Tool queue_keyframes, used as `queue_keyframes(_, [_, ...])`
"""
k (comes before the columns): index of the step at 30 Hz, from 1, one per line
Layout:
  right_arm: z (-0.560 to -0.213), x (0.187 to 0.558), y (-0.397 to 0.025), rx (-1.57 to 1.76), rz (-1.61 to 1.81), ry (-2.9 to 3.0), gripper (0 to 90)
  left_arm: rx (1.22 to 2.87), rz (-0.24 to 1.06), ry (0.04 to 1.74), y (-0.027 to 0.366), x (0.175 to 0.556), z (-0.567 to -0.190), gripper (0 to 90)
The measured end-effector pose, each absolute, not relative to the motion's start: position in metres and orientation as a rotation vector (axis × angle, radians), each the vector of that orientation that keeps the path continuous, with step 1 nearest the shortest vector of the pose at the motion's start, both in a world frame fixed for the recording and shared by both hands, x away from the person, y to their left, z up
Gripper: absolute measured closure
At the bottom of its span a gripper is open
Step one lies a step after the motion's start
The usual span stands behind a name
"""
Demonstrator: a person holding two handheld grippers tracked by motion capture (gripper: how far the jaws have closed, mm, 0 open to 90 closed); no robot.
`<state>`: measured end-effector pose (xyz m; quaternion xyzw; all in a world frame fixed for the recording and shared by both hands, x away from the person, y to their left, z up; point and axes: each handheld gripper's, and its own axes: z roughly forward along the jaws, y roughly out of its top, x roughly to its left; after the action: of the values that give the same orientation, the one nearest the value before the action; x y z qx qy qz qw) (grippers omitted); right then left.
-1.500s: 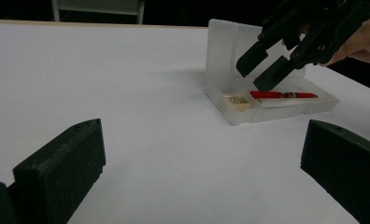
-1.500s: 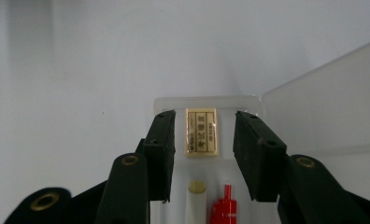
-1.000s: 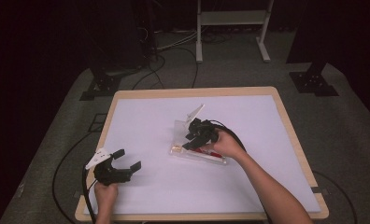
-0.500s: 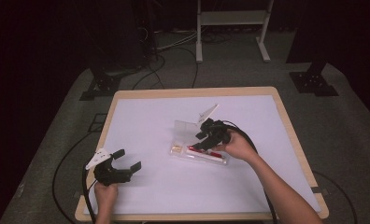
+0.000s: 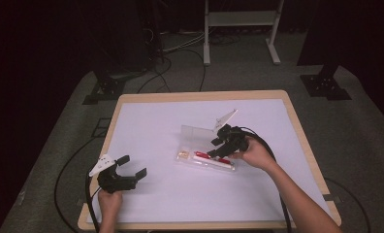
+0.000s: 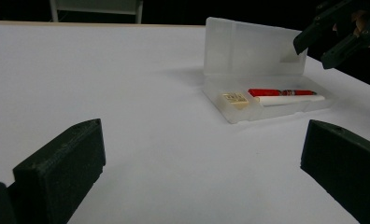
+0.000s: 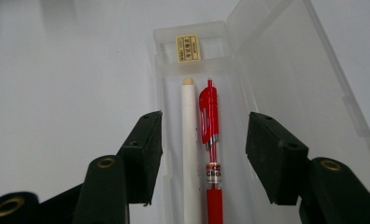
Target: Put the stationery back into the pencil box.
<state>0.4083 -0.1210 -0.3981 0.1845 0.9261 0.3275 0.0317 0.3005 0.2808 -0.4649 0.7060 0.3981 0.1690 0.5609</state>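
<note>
1. While your right gripper (image 5: 219, 145) hangs over the clear pencil case (image 5: 204, 158), its jaws stand apart and hold nothing.
2. Seen along the right gripper view, the two jaws straddle the case's tray, with the white pen (image 7: 190, 154) and the red pen (image 7: 211, 154) lying side by side between them.
3. Your pencil case rests open near the middle of the table (image 5: 146, 121), its lid (image 6: 253, 46) standing upright along the far edge.
4. At one end of the tray, a small compartment holds a pale eraser (image 6: 234, 98) with a label.
5. Your left gripper (image 5: 130, 167) sits near the table's front left corner, well apart from the case, jaws wide and empty.
6. From the left gripper view, the right gripper (image 6: 335, 39) hovers above the case's far end.
</note>
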Motion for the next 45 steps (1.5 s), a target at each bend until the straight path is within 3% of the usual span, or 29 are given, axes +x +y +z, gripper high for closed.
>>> queue_keyframes(45, [-0.418,0.385,-0.18,0.72,1.045,2.82,44.2,1.668,0.4,0.948,0.28,0.302,-0.465,0.0])
